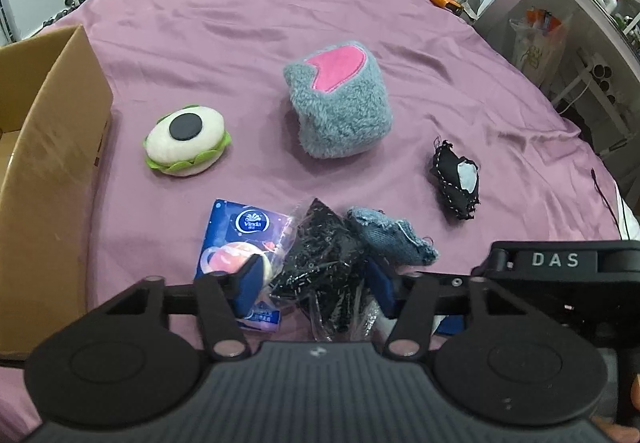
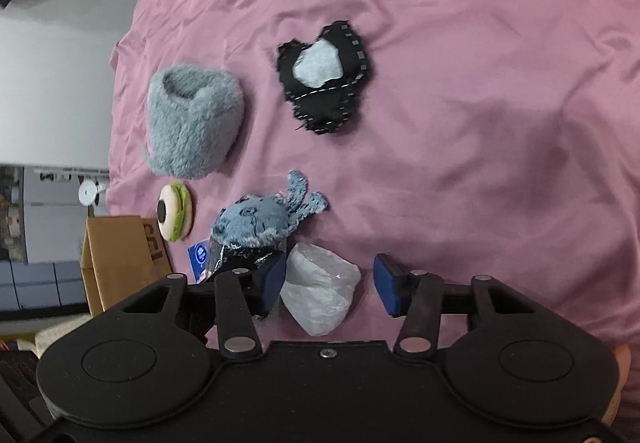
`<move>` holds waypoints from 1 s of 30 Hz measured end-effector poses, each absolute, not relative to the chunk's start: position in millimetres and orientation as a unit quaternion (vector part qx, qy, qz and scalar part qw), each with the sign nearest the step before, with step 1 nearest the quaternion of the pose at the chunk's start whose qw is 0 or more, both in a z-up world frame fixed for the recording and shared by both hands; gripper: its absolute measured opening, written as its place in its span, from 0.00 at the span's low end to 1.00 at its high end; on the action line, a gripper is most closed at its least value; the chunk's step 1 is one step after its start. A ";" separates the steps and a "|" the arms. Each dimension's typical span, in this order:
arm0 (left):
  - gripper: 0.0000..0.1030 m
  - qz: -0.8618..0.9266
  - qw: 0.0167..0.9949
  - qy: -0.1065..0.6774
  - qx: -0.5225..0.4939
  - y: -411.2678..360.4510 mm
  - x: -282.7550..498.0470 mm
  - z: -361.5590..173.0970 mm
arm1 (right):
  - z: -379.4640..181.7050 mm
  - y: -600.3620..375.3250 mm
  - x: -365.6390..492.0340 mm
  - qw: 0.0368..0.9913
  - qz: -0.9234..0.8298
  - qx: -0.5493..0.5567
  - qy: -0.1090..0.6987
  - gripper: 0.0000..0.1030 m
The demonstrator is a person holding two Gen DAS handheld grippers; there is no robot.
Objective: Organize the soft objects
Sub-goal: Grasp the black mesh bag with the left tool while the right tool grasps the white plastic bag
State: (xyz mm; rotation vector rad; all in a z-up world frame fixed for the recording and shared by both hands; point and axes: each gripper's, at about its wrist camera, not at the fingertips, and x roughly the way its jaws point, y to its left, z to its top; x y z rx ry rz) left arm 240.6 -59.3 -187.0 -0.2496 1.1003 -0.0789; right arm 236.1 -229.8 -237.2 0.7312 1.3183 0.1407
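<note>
I hold the left gripper [image 1: 316, 291] low over the surface, pointing forward, its blue-padded jaws spread wide with material lying in the gap but not clamped. I hold the right gripper [image 2: 330, 285] rolled to one side, jaws likewise spread, the blue pads [image 2: 387, 283] standing clear on either side of what lies between them. The right gripper's black body [image 1: 556, 271] shows at the right edge of the left wrist view, just beside the left gripper.
</note>
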 end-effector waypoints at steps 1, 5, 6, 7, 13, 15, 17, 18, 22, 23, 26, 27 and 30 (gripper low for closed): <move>0.44 -0.040 0.844 0.521 -0.119 -59.6 239.9 -186.9 | -237.4 -228.3 236.1 0.726 0.070 0.330 0.599 0.39; 0.35 -0.045 0.849 0.514 -0.118 -61.2 235.9 -182.5 | -231.3 -226.7 232.3 0.740 0.078 0.316 0.589 0.37; 0.34 -0.046 0.850 0.511 -0.117 -62.1 234.3 -181.1 | -229.1 -227.3 232.3 0.743 0.079 0.316 0.585 0.37; 0.34 -0.046 0.853 0.507 -0.115 -62.5 232.2 -179.1 | -226.3 -228.5 230.8 0.747 0.079 0.315 0.580 0.37; 0.34 -0.043 0.863 0.491 -0.116 -59.9 217.4 -165.2 | -211.6 -234.0 219.5 0.766 0.085 0.312 0.555 0.37; 0.34 -0.042 0.867 0.484 -0.115 -59.0 212.4 -159.3 | -205.4 -234.7 216.1 0.774 0.087 0.309 0.545 0.37; 0.34 -0.040 0.870 0.477 -0.113 -57.6 207.4 -153.4 | -199.8 -233.4 213.3 0.782 0.090 0.305 0.536 0.37; 0.34 -0.040 0.872 0.475 -0.113 -56.8 205.5 -150.7 | -196.8 -232.8 211.7 0.786 0.091 0.303 0.531 0.37; 0.34 -0.040 0.878 0.464 -0.110 -54.6 195.2 -139.1 | -183.9 -231.1 203.4 0.804 0.094 0.296 0.507 0.37; 0.34 -0.040 0.880 0.461 -0.110 -53.9 192.6 -135.9 | -179.9 -230.2 201.0 0.810 0.094 0.292 0.500 0.37; 0.34 -0.038 0.883 0.454 -0.111 -50.0 185.9 -128.0 | -170.9 -225.2 195.0 0.825 0.096 0.281 0.481 0.37; 0.34 -0.037 0.885 0.451 -0.111 -48.6 184.0 -125.2 | -168.7 -224.6 192.9 0.828 0.096 0.281 0.476 0.37; 0.34 -0.034 0.889 0.444 -0.108 -44.9 178.8 -116.9 | -159.8 -220.5 186.7 0.842 0.100 0.274 0.454 0.37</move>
